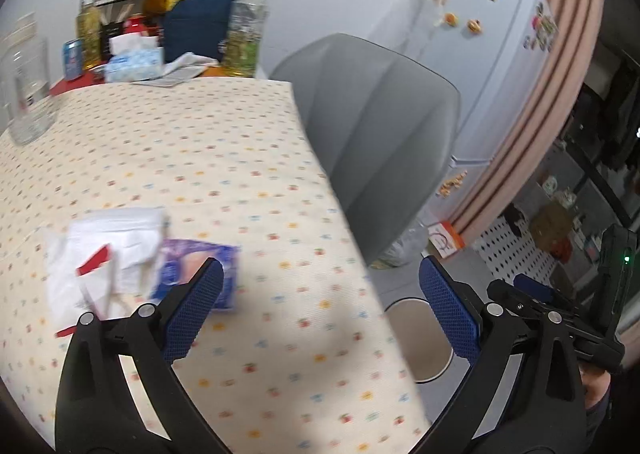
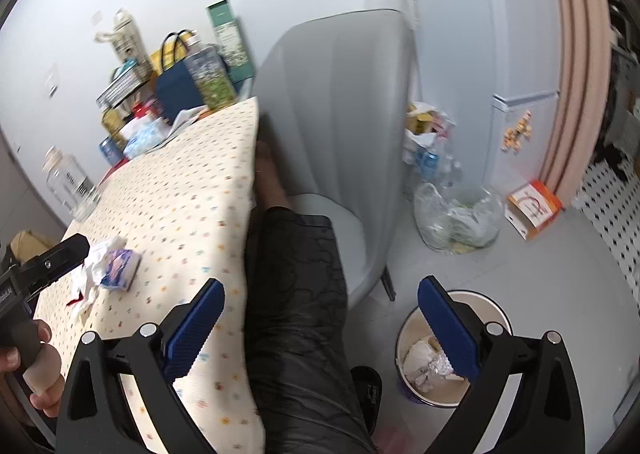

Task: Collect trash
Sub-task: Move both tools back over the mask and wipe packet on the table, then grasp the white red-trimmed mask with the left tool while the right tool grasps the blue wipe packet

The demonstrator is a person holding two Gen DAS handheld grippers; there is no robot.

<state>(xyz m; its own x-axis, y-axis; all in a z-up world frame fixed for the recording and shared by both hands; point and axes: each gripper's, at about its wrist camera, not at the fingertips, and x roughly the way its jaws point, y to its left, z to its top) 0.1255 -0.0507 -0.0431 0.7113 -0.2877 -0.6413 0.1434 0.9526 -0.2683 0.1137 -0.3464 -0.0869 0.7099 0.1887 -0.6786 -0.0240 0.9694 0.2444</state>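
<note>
both the left gripper [image 1: 320, 286] and the right gripper [image 2: 320, 310] were empty with fingers apart, so the next move seemingly was grasping the purple packet [image 1: 200, 274] on the table [image 1: 200, 142] for the bin [image 2: 424, 366].

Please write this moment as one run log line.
left tongs: open, empty | right tongs: open, empty | wrappers: on table | bin: on floor, holds trash

Each handheld tool is built from black plastic arms that fork into two fingers faced with blue, finely textured pads [image 1: 192, 314], with round silver screws at the joints. The left tool [image 1: 320, 310] and the right tool [image 2: 320, 330] share this build. On the right tool's black body, seen from the left wrist, a small green light glows. The person wears dark trousers [image 2: 296, 294] with a faint swirling pattern.
</note>
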